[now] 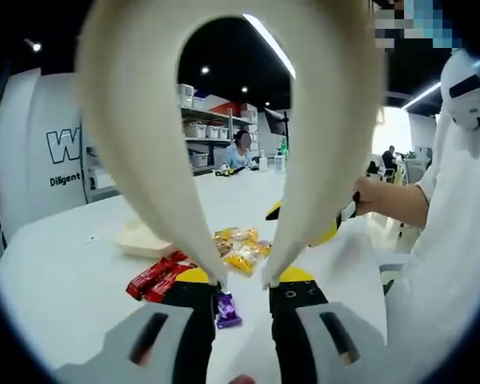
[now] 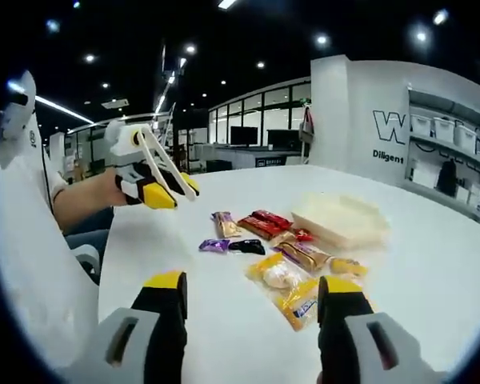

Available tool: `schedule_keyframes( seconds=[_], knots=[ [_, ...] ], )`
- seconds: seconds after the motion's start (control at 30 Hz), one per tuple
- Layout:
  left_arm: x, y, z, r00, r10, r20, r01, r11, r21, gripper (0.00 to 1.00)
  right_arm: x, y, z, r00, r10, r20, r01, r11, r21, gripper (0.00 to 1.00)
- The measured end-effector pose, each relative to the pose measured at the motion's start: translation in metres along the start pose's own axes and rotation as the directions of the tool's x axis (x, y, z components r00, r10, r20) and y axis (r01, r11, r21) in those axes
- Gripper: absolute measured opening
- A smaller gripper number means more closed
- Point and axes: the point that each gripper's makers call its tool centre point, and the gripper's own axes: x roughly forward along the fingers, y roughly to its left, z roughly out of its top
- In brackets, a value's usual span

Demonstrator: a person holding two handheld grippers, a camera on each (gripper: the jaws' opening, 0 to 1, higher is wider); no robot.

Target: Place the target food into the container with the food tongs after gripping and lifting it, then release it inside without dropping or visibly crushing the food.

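In the left gripper view, the left gripper (image 1: pixel 242 282) holds cream tongs (image 1: pixel 144 136) that rise as a big loop through the middle of the frame; its jaws are closed on the two tong arms. Below the loop, on the white table (image 1: pixel 56 280), lie two red packets (image 1: pixel 154 278), one purple packet (image 1: pixel 226 310) and a small heap of yellow packets (image 1: pixel 242 250). One pale container (image 1: pixel 140 238) stands at center left.

In the right gripper view, the right gripper (image 2: pixel 252 312) has its jaws wide apart and holds nothing. The left gripper with the tongs (image 2: pixel 162 164) is at upper left, above the table. The snacks lie at the center: purple, black (image 2: pixel 248 246), red, brown (image 2: pixel 224 224) and yellow ones. The container (image 2: pixel 340 220) is at center right, just beside them.
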Motion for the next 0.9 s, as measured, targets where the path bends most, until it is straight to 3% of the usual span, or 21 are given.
schedule_keyframes(
  seconds=[0.9],
  knots=[
    [0.037,0.054,0.014,0.995,-0.090,-0.038,0.090,0.996,0.016,0.23,0.007,-0.016,0.000,1.000,-0.013,0.006,0.013,1.000,0.026,0.73]
  ],
)
